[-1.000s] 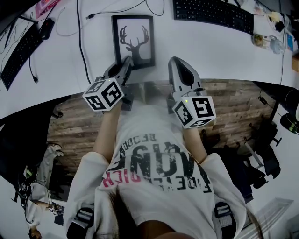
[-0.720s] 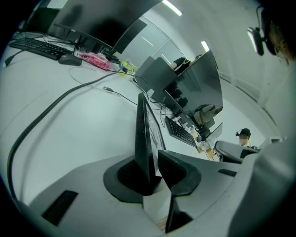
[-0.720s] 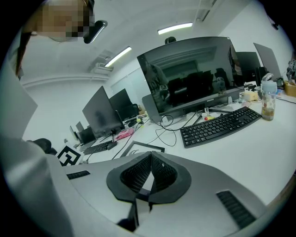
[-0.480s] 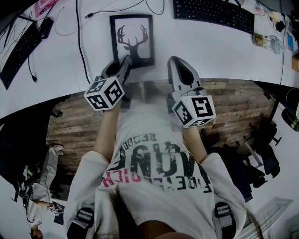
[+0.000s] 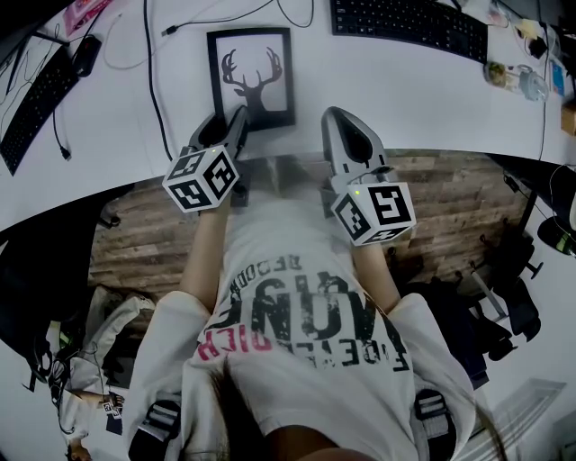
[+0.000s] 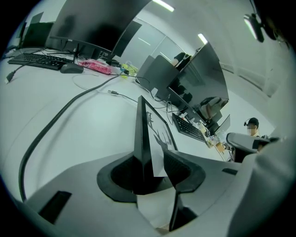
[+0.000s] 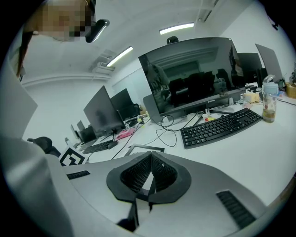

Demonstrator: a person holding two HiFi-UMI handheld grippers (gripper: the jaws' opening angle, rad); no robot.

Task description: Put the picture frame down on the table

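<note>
Picture frame, lying on the tabletop, looks stiff and light, its glass probably fragile; hold its near rim. Left gripper, jaws just opening, loosely straddles that rim. Right gripper is pressed together, empty.

picture frame on table, keyboard at right

Long black keyboard sits far right, a clear drink bottle just past its end. Over on the left, a thin black cable snakes down. A black mouse lies beside a second dark keyboard.

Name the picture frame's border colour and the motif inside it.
The picture frame has a black border around a dark antlered deer silhouette on white; head view.
</note>
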